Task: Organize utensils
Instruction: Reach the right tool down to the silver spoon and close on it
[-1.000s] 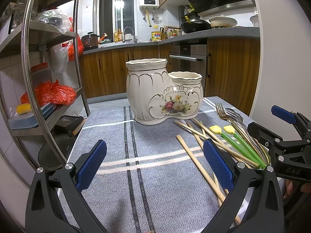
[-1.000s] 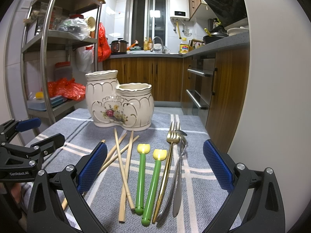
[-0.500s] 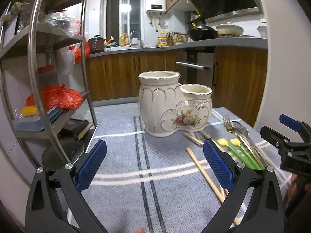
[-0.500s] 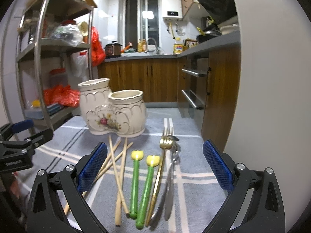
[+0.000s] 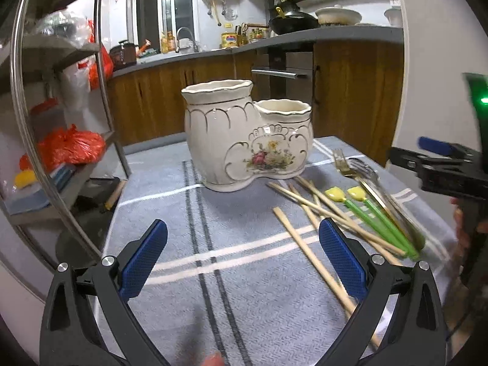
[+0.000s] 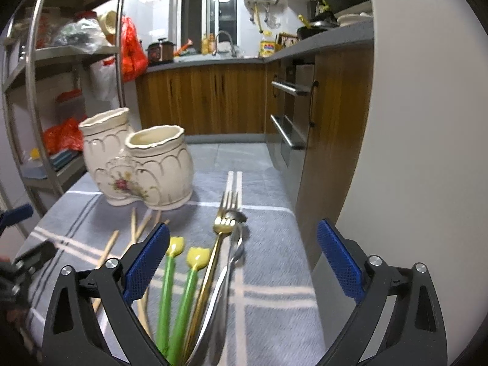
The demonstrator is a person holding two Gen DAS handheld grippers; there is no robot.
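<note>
A cream ceramic two-cup utensil holder (image 5: pixel 247 143) (image 6: pixel 140 161) with a flower print stands on the grey striped cloth (image 5: pixel 195 244). To its right lie several wooden chopsticks (image 5: pixel 308 244) (image 6: pixel 134 228), two green sticks with yellow tulip heads (image 5: pixel 372 216) (image 6: pixel 180 274), a gold fork (image 6: pixel 219 244) (image 5: pixel 344 164) and a silver spoon (image 6: pixel 235 253). My left gripper (image 5: pixel 244 262) is open over bare cloth, left of the chopsticks. My right gripper (image 6: pixel 242 262) is open and low over the fork and spoon handles, nothing between its fingers.
A steel shelf rack (image 5: pixel 58 140) (image 6: pixel 36 97) with orange bags stands left of the table. Wooden cabinets and an oven (image 6: pixel 292 116) lie beyond. A white wall (image 6: pixel 411 152) runs close along the table's right edge.
The right gripper has moved forward and down, right of the tulip sticks, over the fork and spoon. The left gripper drifted slightly closer to the holder. Both stay open.
</note>
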